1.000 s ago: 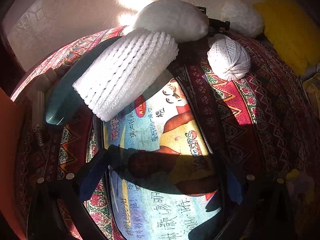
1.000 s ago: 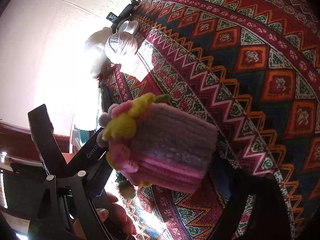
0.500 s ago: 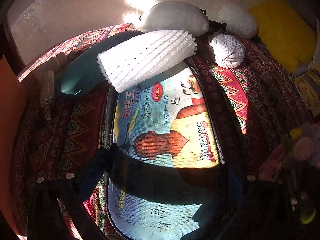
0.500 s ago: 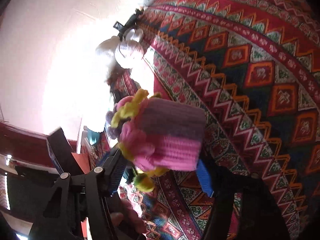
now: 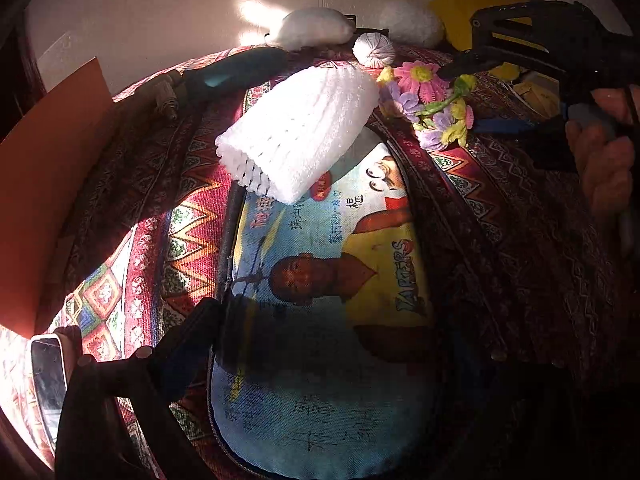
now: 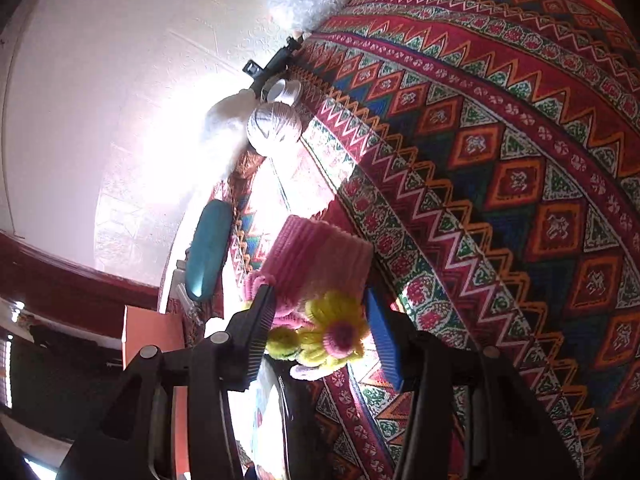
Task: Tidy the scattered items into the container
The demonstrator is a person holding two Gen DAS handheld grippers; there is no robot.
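While the left tongs [image 5: 320,360] hung over the printed pouch [image 5: 328,280] with nothing between them, their spread unclear in shadow, the left wrist view had pulled back within a second to take in the right tongs [image 5: 476,96] carrying the flower pot [image 5: 432,100] beside the white foam sleeve [image 5: 300,132]. From the right wrist view, the right tongs [image 6: 320,332] had narrowed and pinched the knitted flower pot [image 6: 320,280], lifted off the patterned cloth [image 6: 500,180], suggesting it was ready to travel to the container.

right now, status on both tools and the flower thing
Right tool shut on the knitted flower pot, lifted over the patterned cloth. Left tool open, empty, over the printed pouch. White foam sleeve lies across the pouch's far end.
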